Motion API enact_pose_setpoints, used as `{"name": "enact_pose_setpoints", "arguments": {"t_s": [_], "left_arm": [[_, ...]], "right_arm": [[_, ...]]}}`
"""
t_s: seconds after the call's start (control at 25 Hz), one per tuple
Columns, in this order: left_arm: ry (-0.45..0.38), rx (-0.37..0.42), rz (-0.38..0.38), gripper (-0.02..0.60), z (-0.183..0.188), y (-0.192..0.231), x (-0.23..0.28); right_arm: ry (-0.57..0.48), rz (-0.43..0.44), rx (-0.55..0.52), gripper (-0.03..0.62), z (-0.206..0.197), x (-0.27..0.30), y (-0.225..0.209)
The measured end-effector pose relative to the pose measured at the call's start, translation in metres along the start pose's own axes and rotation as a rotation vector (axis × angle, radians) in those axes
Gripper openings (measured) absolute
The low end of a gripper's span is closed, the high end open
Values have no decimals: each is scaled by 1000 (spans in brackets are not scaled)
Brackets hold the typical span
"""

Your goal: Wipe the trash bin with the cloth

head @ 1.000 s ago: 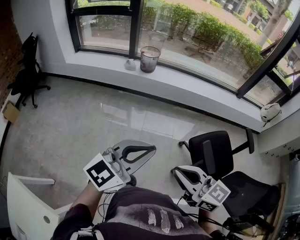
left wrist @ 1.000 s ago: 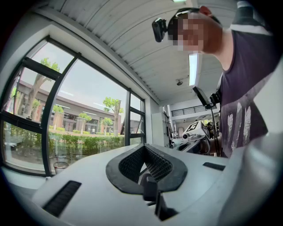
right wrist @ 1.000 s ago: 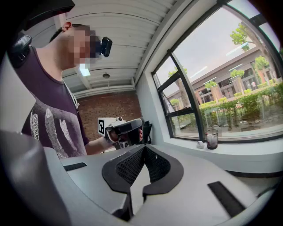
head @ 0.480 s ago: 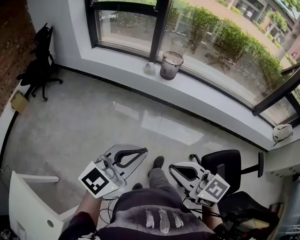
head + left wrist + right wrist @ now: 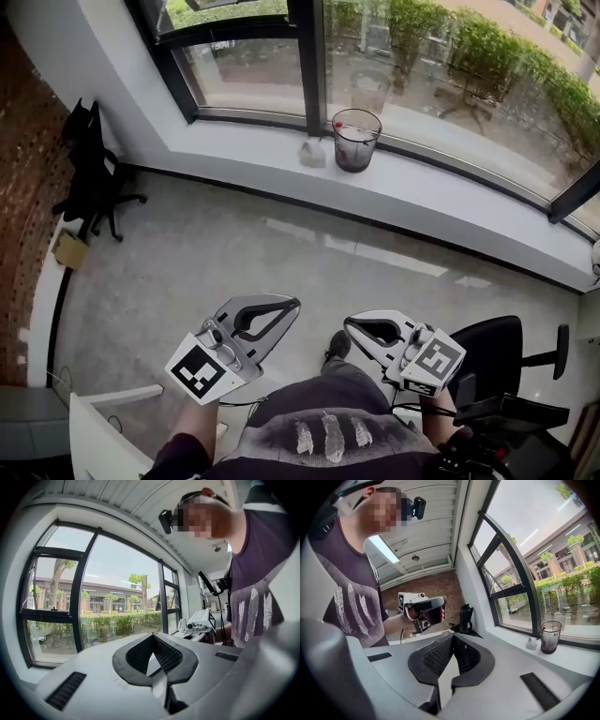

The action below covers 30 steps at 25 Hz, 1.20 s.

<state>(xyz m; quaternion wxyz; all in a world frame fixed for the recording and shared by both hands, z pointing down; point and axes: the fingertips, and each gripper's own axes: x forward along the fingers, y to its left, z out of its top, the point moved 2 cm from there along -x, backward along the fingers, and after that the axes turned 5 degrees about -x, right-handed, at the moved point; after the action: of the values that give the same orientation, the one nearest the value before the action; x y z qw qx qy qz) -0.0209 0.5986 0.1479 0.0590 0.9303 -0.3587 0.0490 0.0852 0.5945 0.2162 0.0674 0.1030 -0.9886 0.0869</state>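
A small see-through trash bin (image 5: 357, 139) stands on the white window sill (image 5: 450, 202), far ahead of me. A small white cloth (image 5: 313, 155) lies just left of it on the sill. My left gripper (image 5: 292, 305) and right gripper (image 5: 349, 324) are held low near my body, side by side, far from the bin. Both are shut with nothing between the jaws. The right gripper view shows the bin (image 5: 551, 637) and the cloth (image 5: 531, 643) at its right, past the closed right gripper (image 5: 453, 636), and the left gripper (image 5: 423, 609) held up. The left gripper (image 5: 153, 635) in its own view points at the window.
A black office chair (image 5: 94, 164) stands by the brick wall at the left, with a cardboard box (image 5: 68, 250) near it. Another black chair (image 5: 502, 342) is close on my right. A white piece of furniture (image 5: 94, 427) is at the lower left. Grey floor lies between me and the sill.
The head view has swung and shifted: the bin and cloth now appear nearer the frame's middle, and the right chair has slid towards the corner. Both grippers stay shut and low.
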Motion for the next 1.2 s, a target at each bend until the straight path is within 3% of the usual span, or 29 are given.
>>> {"name": "enact_pose_setpoints", "arguments": {"t_s": [0.28, 0.44, 0.64, 0.84, 1.0, 1.08, 1.2], "left_arm": [[45, 51, 46, -5, 11, 51, 61], [31, 48, 52, -5, 11, 94, 92], [-1, 69, 18, -4, 17, 156, 124], [-71, 86, -61, -5, 18, 232, 157], [-114, -42, -132, -4, 26, 296, 175], [-135, -44, -163, -5, 33, 326, 184], [-186, -55, -160, -4, 40, 347, 198]], "right_arm": [[52, 7, -54, 0, 4, 5, -77], [99, -47, -74, 0, 2, 6, -133], [192, -131, -112, 0, 12, 25, -188], [270, -164, -129, 0, 17, 68, -238], [289, -193, -101, 0, 28, 103, -269], [288, -228, -78, 0, 28, 117, -283], [350, -197, -44, 0, 21, 118, -296]]}}
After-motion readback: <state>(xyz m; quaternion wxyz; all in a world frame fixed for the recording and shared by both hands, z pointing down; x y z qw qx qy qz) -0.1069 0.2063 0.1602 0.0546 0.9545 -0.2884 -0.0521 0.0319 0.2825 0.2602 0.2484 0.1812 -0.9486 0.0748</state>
